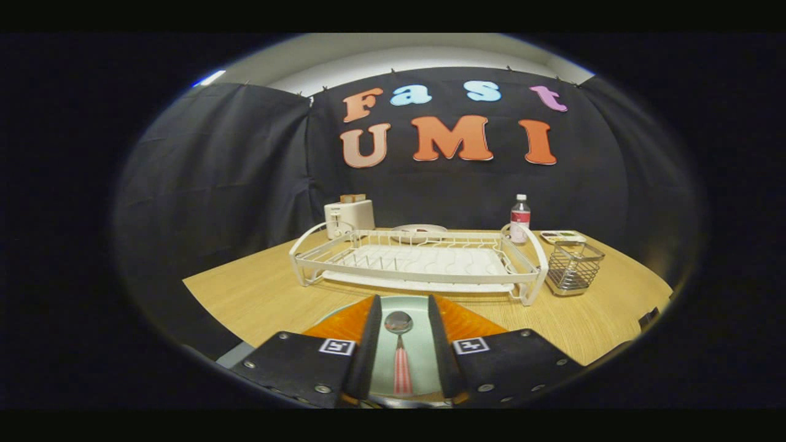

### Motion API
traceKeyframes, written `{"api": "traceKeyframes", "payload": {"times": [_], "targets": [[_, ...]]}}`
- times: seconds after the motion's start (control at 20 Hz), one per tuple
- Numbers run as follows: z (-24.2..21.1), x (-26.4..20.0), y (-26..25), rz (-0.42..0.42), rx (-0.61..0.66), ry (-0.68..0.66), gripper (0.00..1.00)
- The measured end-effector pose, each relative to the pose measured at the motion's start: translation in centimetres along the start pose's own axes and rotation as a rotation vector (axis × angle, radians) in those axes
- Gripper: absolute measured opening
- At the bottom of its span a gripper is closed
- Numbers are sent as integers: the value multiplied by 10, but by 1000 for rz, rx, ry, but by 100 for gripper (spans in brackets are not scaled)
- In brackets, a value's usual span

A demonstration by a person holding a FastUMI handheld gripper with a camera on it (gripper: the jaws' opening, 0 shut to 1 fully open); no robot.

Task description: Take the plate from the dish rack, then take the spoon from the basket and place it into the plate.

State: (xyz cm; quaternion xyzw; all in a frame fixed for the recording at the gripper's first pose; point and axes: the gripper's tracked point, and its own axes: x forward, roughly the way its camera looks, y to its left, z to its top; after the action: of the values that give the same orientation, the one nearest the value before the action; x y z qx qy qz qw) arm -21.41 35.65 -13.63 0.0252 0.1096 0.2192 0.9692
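Your gripper [400, 362] fingers stand apart around the light, stiff, slippery spoon [400, 350], lying in the fragile plate [417, 350]; any regrip belongs on its handle.

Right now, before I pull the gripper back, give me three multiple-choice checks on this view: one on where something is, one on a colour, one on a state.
1. Where is the spoon?
A. In the basket
B. On the plate, between the fingers
C. In the dish rack

2. What colour is the spoon's handle?
A. Red-and-white striped
B. Plain black
C. Green

3. How does the gripper stand?
A. Shut on the spoon
B. Shut on the plate
C. Open

Answers:
1 B: the spoon lies on the pale green plate, this side of the dish rack; the wire basket stands to the rack's right.
2 A: stripes show on the handle.
3 C: both fingers stand clear of the spoon.
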Motion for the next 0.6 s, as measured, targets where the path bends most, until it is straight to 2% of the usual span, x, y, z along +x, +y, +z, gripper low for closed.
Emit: {"api": "traceKeyframes", "payload": {"times": [0.05,0.15,0.25,0.6], "targets": [[1,-2,-3,-11,7,7,71],[5,-2,-10,-24,24,9,90],[8,-1,-19,-32,36,11,98],[48,-13,-80,-115,48,-44,98]]}}
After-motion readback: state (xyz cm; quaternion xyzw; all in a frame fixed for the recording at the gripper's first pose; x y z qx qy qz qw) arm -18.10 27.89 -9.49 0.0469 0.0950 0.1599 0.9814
